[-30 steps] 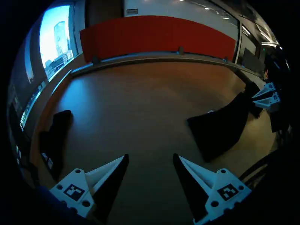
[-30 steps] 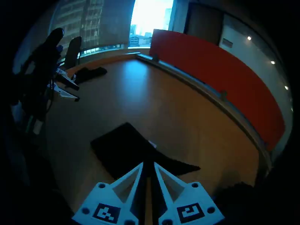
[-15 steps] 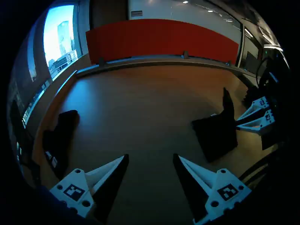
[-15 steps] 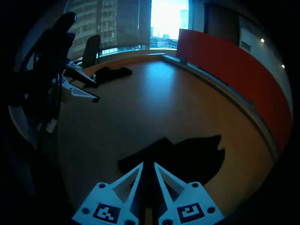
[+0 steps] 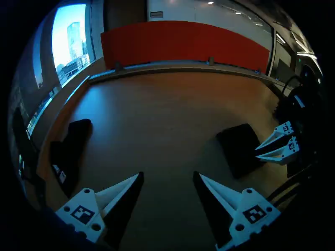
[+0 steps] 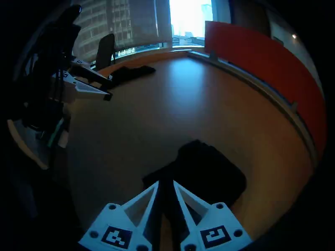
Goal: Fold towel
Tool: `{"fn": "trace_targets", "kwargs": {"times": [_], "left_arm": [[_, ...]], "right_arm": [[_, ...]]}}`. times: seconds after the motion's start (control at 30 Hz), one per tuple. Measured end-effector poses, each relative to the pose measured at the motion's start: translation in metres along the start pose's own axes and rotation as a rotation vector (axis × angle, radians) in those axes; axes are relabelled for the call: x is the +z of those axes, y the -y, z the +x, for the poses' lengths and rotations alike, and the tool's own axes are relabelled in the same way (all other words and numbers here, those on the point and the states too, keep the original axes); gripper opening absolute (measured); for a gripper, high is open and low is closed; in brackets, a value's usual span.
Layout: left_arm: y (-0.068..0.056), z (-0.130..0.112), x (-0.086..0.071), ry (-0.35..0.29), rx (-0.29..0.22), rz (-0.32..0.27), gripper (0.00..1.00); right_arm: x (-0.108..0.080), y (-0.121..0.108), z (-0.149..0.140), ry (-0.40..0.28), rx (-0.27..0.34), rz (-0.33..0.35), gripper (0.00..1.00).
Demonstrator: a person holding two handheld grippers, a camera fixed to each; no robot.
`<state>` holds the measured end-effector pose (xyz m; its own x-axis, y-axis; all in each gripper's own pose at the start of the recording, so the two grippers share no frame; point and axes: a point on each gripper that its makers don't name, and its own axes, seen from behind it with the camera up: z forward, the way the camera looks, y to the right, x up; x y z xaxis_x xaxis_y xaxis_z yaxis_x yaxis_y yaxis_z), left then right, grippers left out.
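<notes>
Right gripper [image 6: 166, 189] is clamping its jaws almost fully together, with a strip of dark fabric pinched in the narrow gap: it's gripping the near edge of the black cloth towel [image 6: 211, 173]. The towel is lying as a compact folded lump on the brown wooden table [image 6: 167, 108], right in front of the right gripper's fingertips, toward the table's right-hand part in the right gripper view. In the left gripper view the same towel [image 5: 238, 146] is sitting at the right, well apart from the left gripper [image 5: 167, 175], and the right gripper [image 5: 256, 154] is touching the towel's right edge with its two white fingers close together. The left gripper's jaws are standing wide apart, released, with bare table [image 5: 167, 113] between them, gripping nothing. In the right gripper view the left gripper [image 6: 109, 91] is hovering over the table's far left edge, held by a person whose dark shape is too dim to make out. A second dark crumpled cloth [image 5: 69, 150] is lying near the table's left edge, well apart from the towel; in the right gripper view it [image 6: 132, 73] is sitting just beyond the left gripper. A long red partition panel [image 5: 184, 42] is running along the table's far side, and a bright window [image 5: 69, 42] is showing city buildings.
</notes>
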<state>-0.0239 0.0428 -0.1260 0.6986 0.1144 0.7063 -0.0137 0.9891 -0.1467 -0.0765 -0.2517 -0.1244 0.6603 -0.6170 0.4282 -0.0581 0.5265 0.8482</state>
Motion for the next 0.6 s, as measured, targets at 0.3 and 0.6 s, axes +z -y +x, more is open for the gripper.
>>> {"fn": "trace_targets", "kwargs": {"times": [0.3, 0.6], "left_arm": [[0.000, 0.001, 0.000, 0.000, 0.008, 0.001, 0.87], [0.004, 0.000, -0.001, 0.000, 0.011, 0.004, 0.87]], "right_arm": [[-0.012, -0.011, -0.012, 0.006, 0.042, -0.042, 0.73], [-0.030, -0.024, -0.058, 0.070, 0.075, -0.101, 0.73]]}}
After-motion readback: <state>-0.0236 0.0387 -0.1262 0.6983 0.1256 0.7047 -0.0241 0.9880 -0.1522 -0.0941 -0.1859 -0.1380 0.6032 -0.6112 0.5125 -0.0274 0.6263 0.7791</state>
